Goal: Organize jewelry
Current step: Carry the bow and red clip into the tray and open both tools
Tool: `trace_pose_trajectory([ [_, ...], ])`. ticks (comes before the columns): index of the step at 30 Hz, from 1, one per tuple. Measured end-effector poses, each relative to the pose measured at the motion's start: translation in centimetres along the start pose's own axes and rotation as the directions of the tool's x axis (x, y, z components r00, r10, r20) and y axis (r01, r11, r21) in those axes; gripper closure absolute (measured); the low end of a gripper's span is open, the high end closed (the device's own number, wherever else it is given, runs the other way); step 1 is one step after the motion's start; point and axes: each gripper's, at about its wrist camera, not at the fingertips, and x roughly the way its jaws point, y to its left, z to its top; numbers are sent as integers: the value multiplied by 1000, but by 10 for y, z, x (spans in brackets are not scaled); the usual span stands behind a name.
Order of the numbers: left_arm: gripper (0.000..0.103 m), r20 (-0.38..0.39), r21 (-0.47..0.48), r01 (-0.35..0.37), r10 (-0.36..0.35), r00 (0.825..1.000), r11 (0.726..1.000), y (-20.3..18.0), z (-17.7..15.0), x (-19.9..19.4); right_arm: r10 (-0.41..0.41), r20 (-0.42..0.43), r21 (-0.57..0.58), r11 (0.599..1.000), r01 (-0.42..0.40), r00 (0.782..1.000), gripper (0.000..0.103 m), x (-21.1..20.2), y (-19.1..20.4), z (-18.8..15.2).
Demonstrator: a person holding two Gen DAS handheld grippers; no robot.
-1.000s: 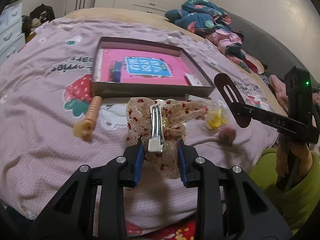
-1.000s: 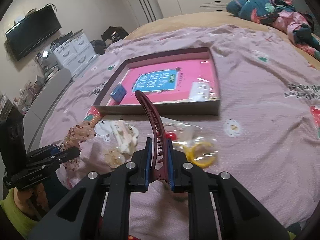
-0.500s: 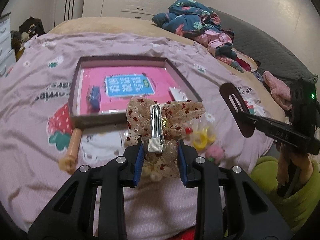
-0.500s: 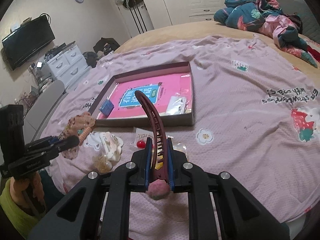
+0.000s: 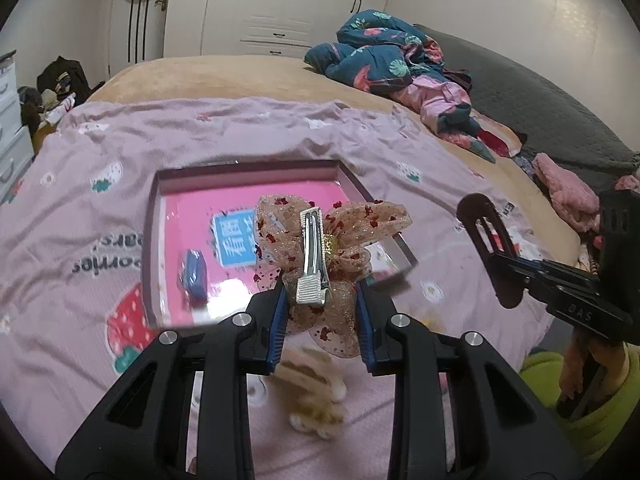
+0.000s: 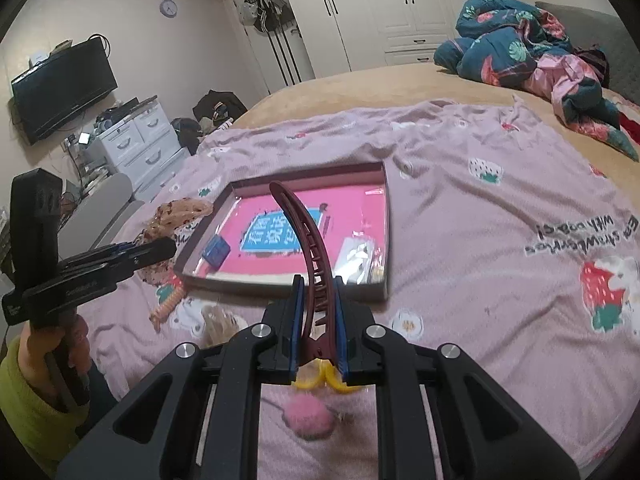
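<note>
My left gripper (image 5: pixel 320 300) is shut on a beige mesh bow hair clip (image 5: pixel 332 232) with red flecks and a silver metal clip, held up in front of the shallow brown box (image 5: pixel 150 240) with a pink floor. My right gripper (image 6: pixel 318 312) is shut on a long dark red curved hair clip (image 6: pixel 308 248) that stands upright before the same box (image 6: pixel 386 240). Each gripper shows in the other's view: the right one (image 5: pixel 508 276) at the right edge, the left one (image 6: pixel 160 246) at the left with the bow (image 6: pixel 176 212). A small blue item (image 5: pixel 193 274) lies inside the box.
Loose pieces lie on the pink strawberry-print bedspread (image 6: pixel 500 280) below the grippers: a pink pompom (image 6: pixel 310 416), a yellow ring (image 6: pixel 320 378), a beige claw clip (image 5: pixel 316 400) and a twisted beige tie (image 6: pixel 168 304). Crumpled bedding (image 5: pixel 384 56) sits at the far right; white drawers (image 6: pixel 132 140) stand left.
Both grippers have risen and moved toward the box with their clips still held. The loose items on the bedspread now sit lower, under the fingers.
</note>
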Motion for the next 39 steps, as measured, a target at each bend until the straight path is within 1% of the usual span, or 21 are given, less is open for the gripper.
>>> trace_pose_trajectory([
  [9, 82, -43, -19, -39, 38, 998, 999, 16, 12, 36, 8, 0, -18, 1000, -8, 1000, 90, 28, -1, 34],
  [13, 82, -69, -26, -53, 51, 996, 998, 22, 12, 54, 11, -4, -13, 1000, -11, 1000, 90, 47, -4, 49],
  [19, 82, -101, -13, -83, 81, 992, 996, 27, 10, 76, -5, -36, -12, 1000, 5, 999, 90, 84, -12, 66],
  [24, 82, -124, -4, -99, 97, 988, 995, 30, 6, 91, -33, -81, -14, 999, 32, 996, 90, 115, -20, 72],
  [28, 81, -136, 5, -109, 109, 985, 994, 32, 3, 100, -38, -113, -8, 999, 37, 993, 90, 135, -28, 73],
  [32, 80, -150, -1, -114, 112, 982, 994, 36, 0, 107, -61, -135, -20, 998, 59, 989, 90, 149, -31, 73],
  [39, 79, -148, 4, -114, 114, 982, 993, 35, -3, 113, -75, -198, -6, 997, 75, 977, 90, 181, -39, 73],
])
